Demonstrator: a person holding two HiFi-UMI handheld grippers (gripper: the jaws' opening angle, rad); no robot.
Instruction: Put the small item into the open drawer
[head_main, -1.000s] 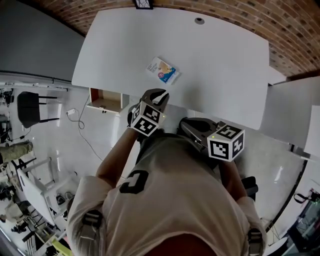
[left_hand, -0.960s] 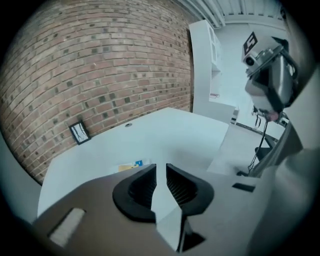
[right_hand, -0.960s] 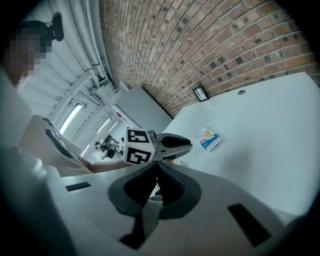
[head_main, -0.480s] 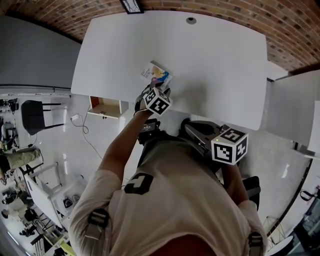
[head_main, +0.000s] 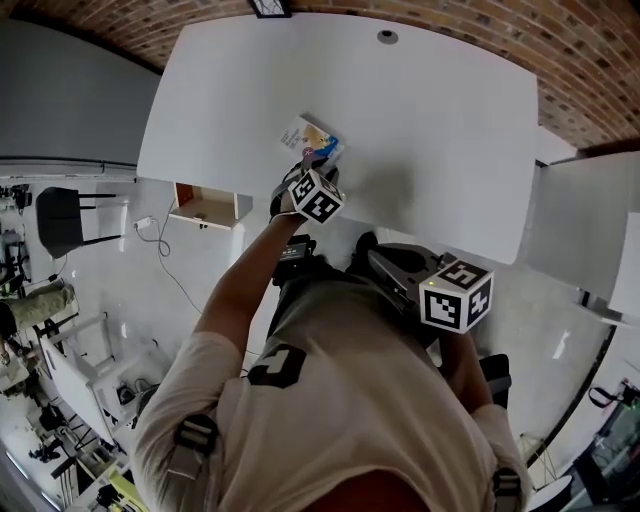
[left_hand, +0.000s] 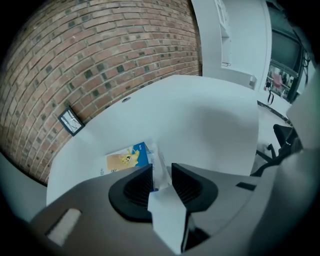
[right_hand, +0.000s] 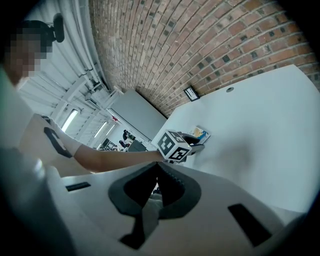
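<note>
The small item is a flat blue, yellow and white packet (head_main: 310, 138) lying on the white table (head_main: 430, 130) near its front left. My left gripper (head_main: 315, 165) reaches down onto it. In the left gripper view the packet's (left_hand: 125, 157) white edge fills the narrow gap of the left gripper (left_hand: 161, 177), whose jaws have just been closing on it. The open drawer (head_main: 205, 205), wood-coloured inside, sticks out under the table's left front edge. My right gripper (head_main: 368, 248) hangs back by my body, off the table, and the right gripper (right_hand: 157, 167) is shut on nothing.
A brick wall runs behind the table, with a small framed sign (head_main: 270, 8) against it. A cable hole (head_main: 387, 37) sits at the table's far edge. A white cabinet (head_main: 585, 230) stands to the right, a black chair (head_main: 60, 215) to the left.
The left gripper went from in front of my chest forward and down onto the packet, and now straddles its near edge. The right gripper has hardly shifted.
</note>
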